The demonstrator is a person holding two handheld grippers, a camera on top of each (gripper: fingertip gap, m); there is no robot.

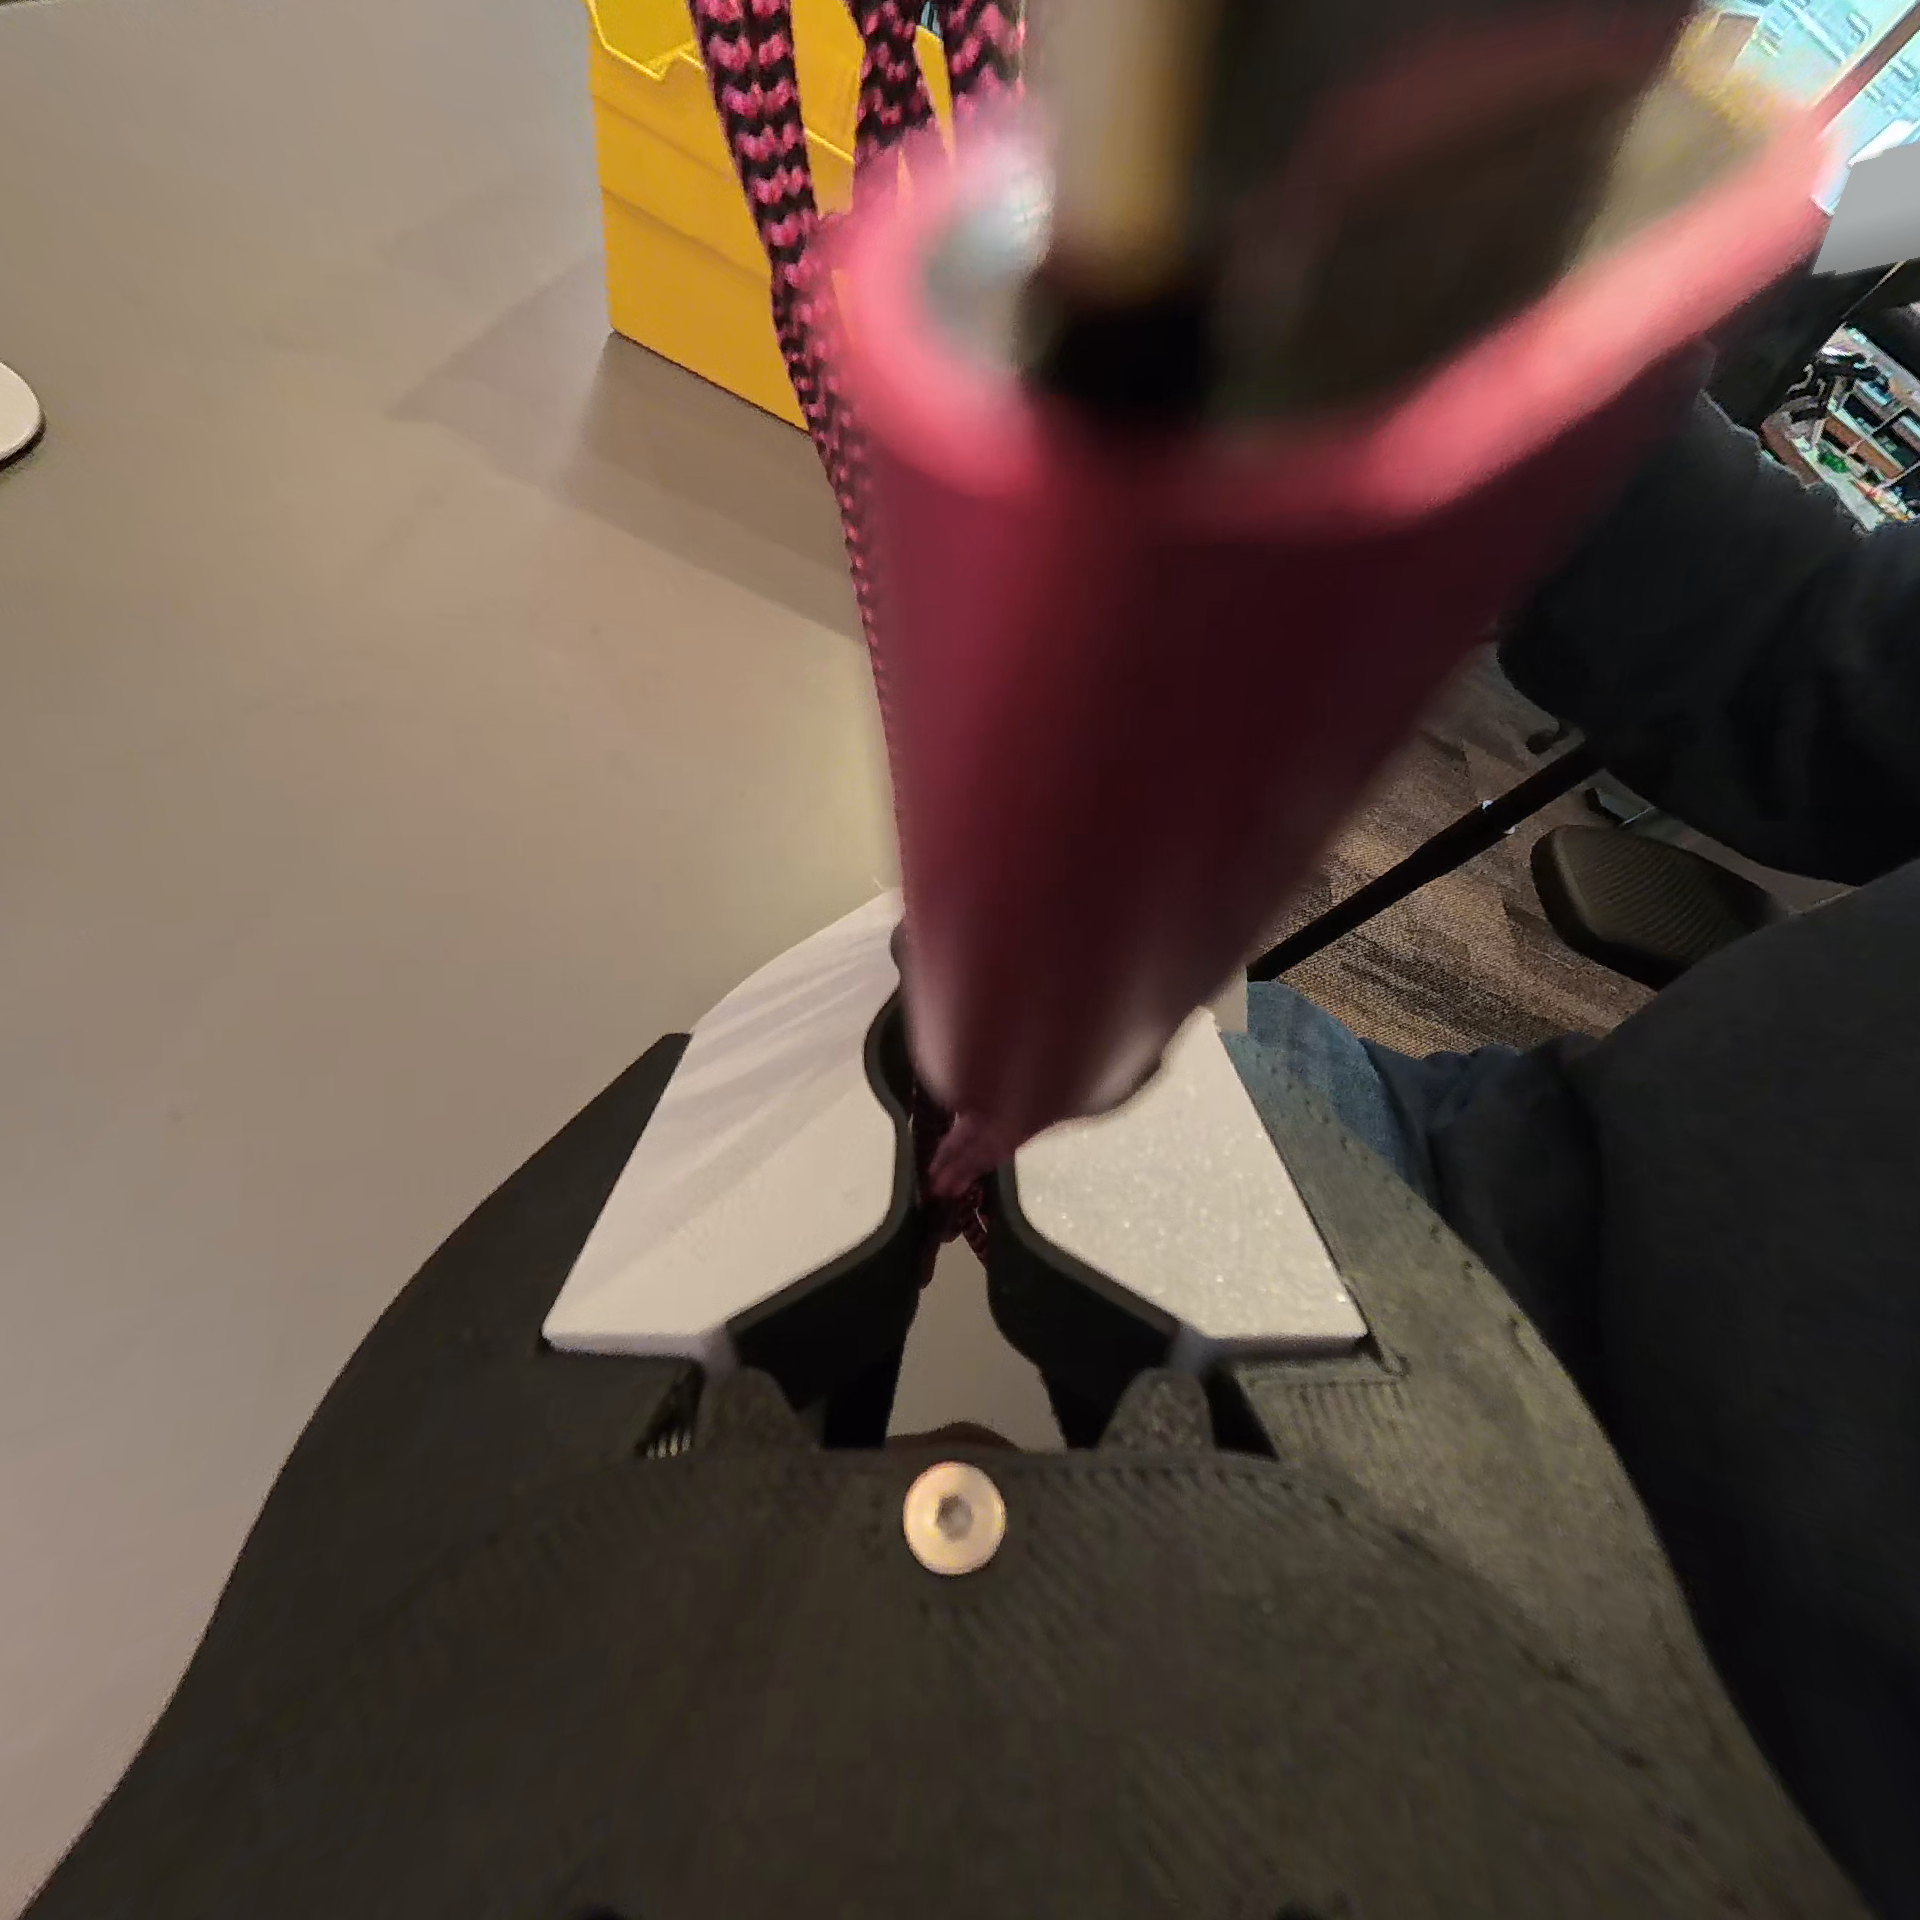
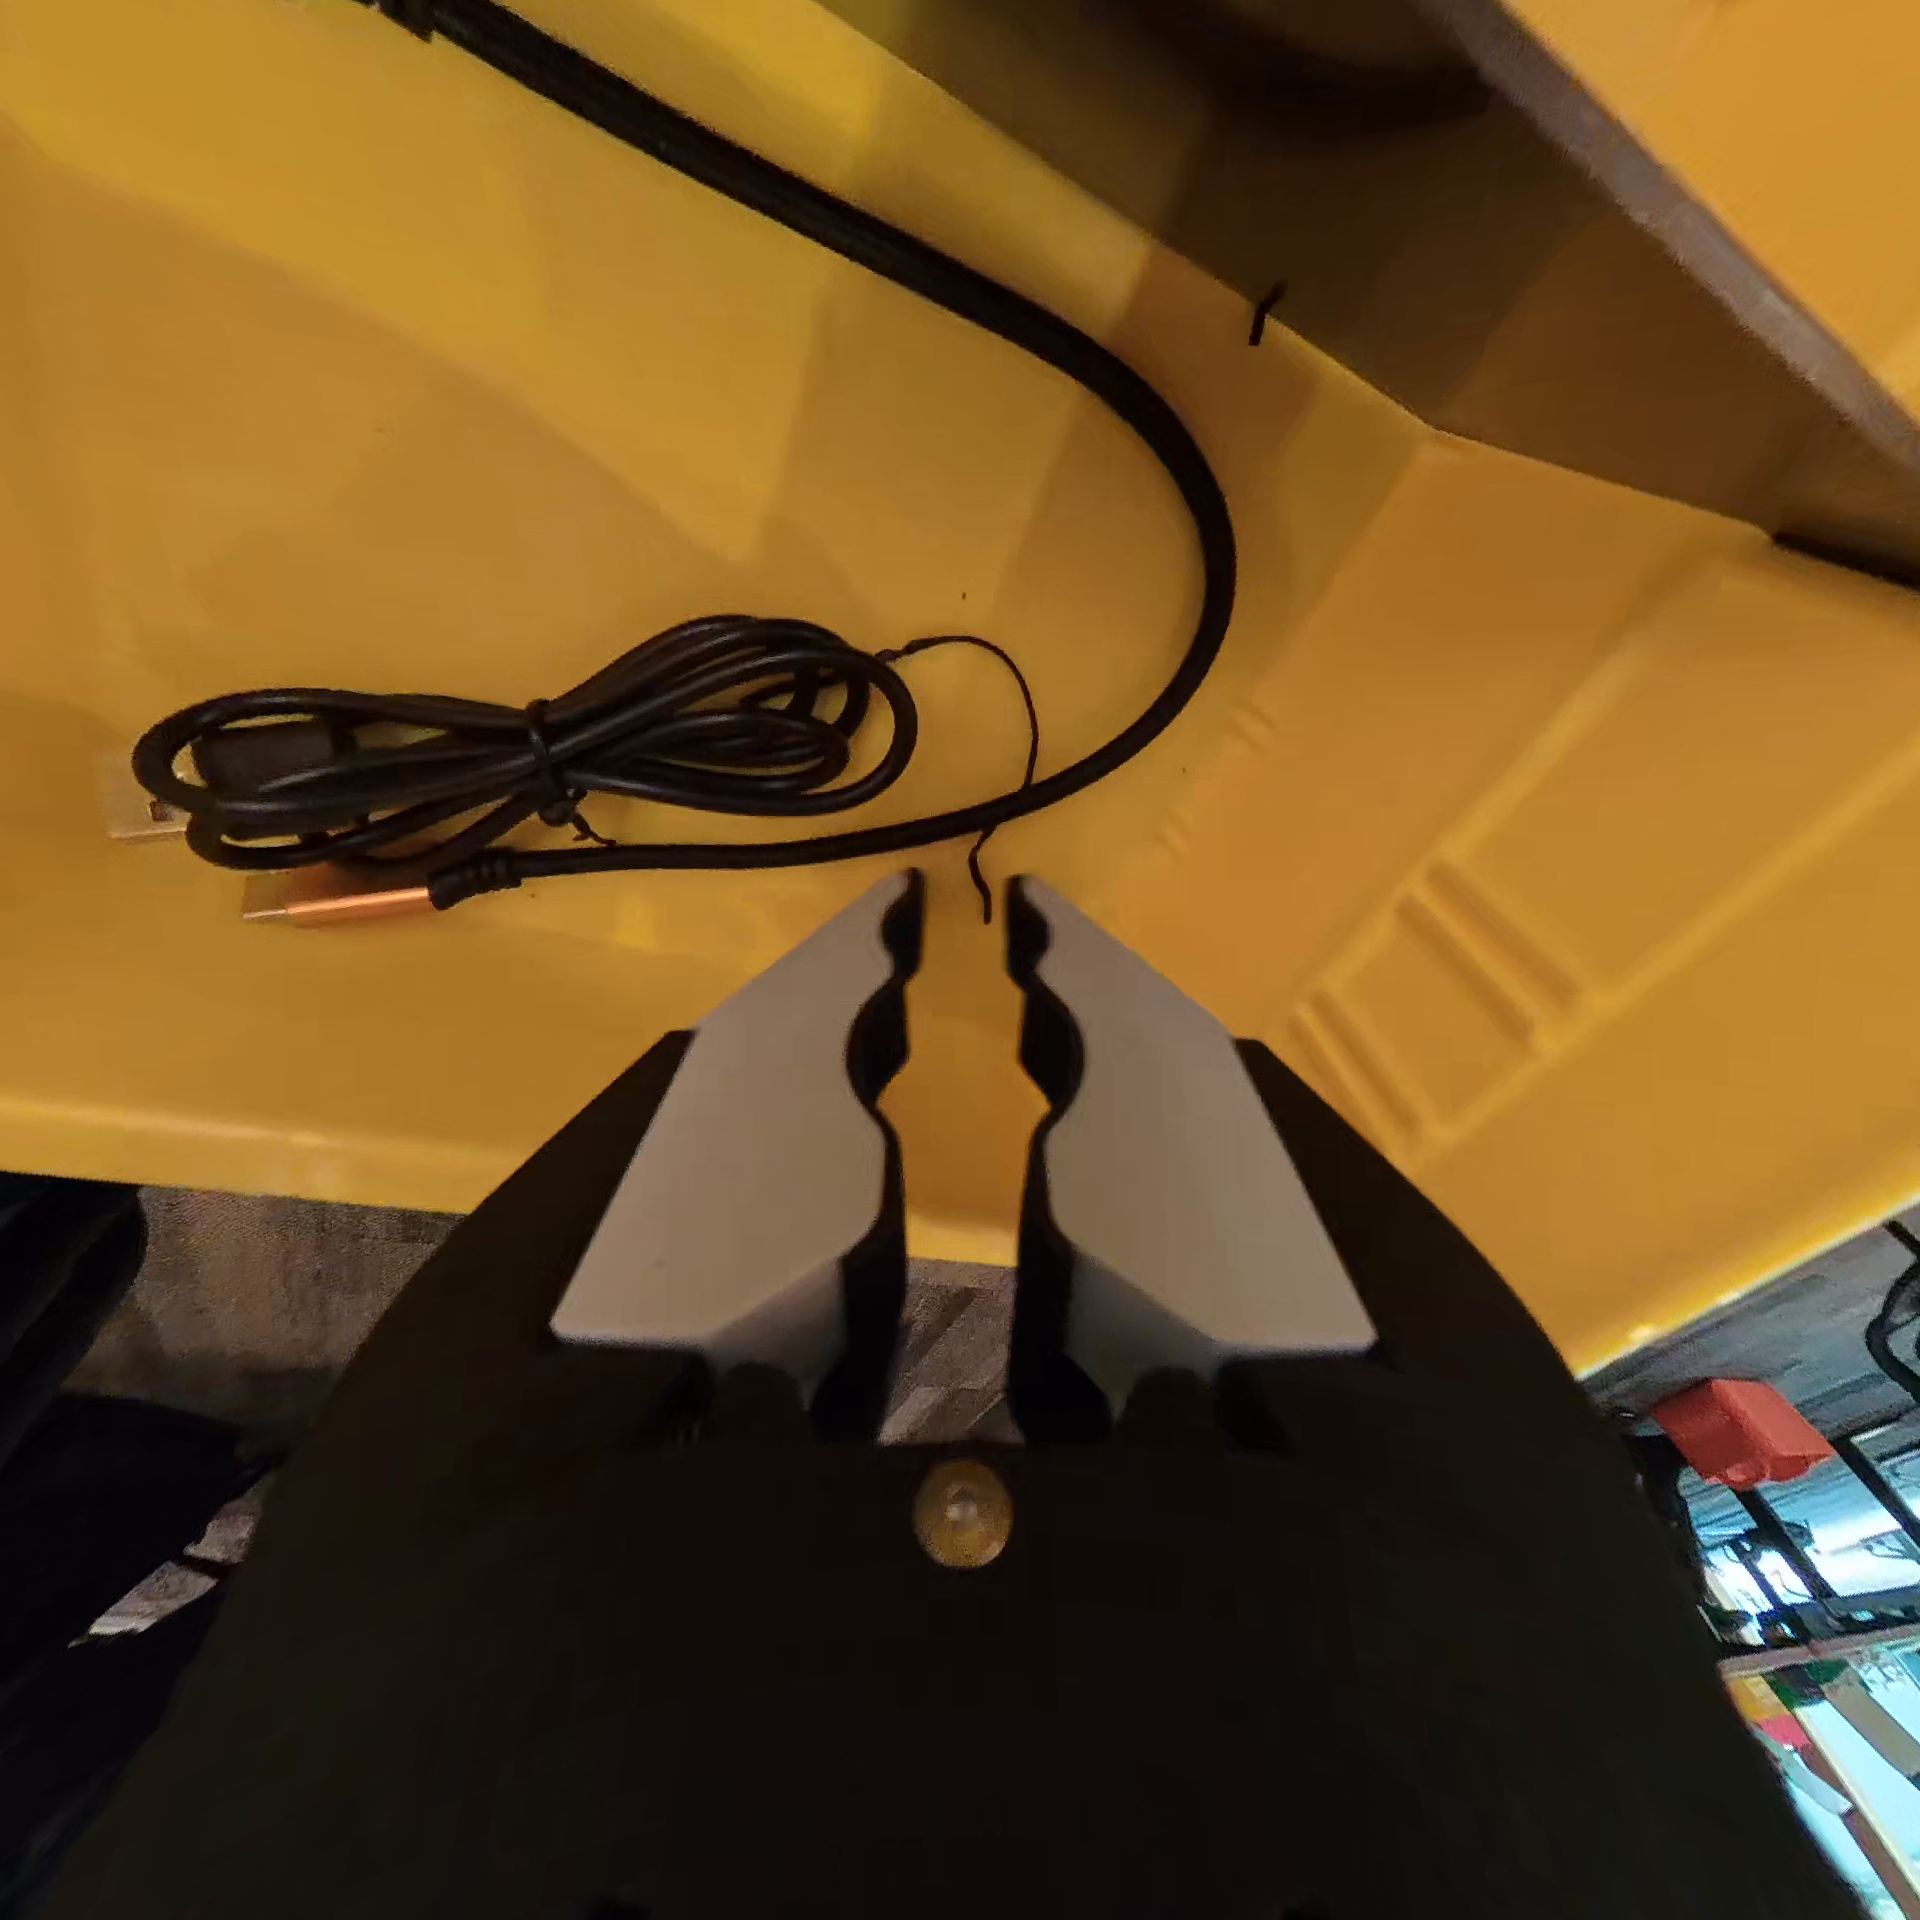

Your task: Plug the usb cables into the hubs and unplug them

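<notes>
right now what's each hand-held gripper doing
Left hand-held gripper: shut on the pink cable.
Right hand-held gripper: open, holding nothing, above the yellow bin.

A wide grey desk [image 1: 312, 623] fills the left part of the left wrist view, its surface smooth and matte under soft indoor light. At its far left edge a small piece of a pale round base [image 1: 16, 416] shows. Beyond the desk's right edge lies a dark patterned carpet [image 1: 1434, 914], with a black office chair [image 1: 1642, 914] on it. In the right wrist view the same carpet [image 2: 312, 1299] appears below, and at lower right a bright, cluttered area with a red box [image 2: 1740, 1434].
</notes>
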